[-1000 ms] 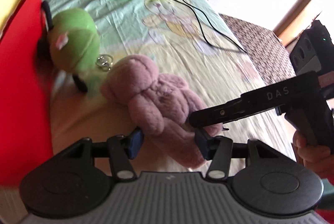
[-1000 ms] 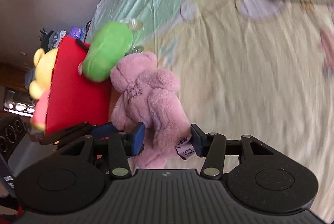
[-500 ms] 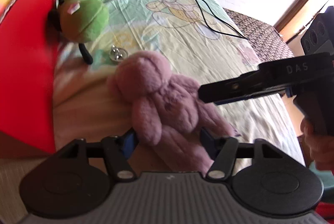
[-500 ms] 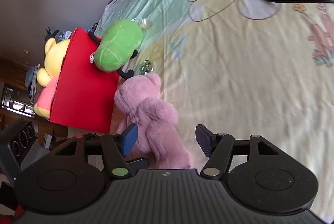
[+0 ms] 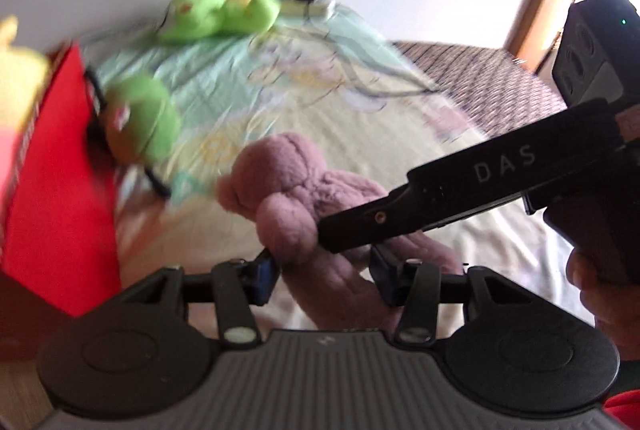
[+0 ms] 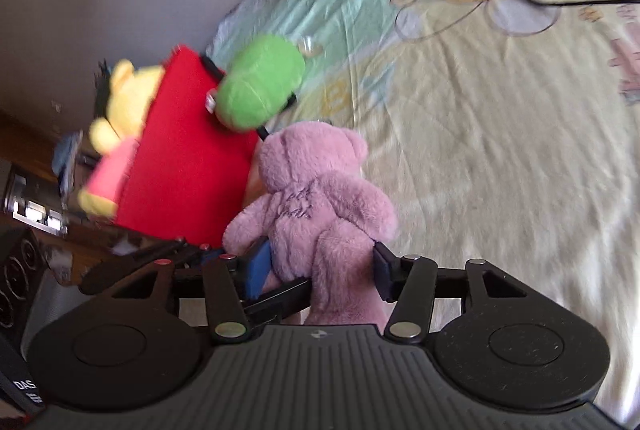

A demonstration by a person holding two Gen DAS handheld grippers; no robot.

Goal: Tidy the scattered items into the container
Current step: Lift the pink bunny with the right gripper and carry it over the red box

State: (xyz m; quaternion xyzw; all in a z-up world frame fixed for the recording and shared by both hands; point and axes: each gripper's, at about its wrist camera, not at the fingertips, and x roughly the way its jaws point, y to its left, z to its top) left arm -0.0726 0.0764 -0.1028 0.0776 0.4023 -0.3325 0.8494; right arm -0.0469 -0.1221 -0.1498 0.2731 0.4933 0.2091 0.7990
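Left wrist: left hand-held gripper, jaws just closing, grasps pink bear at 6 o'clock; red box at 9.
Right wrist: right hand-held gripper, jaws just closing, clamps bear. Step: 2-gripper lift off bed. Next: carry over box, at 10 o'clock, release.

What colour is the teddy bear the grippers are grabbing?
The teddy bear is dusty pink, almost mauve; the right wrist view shows it best.
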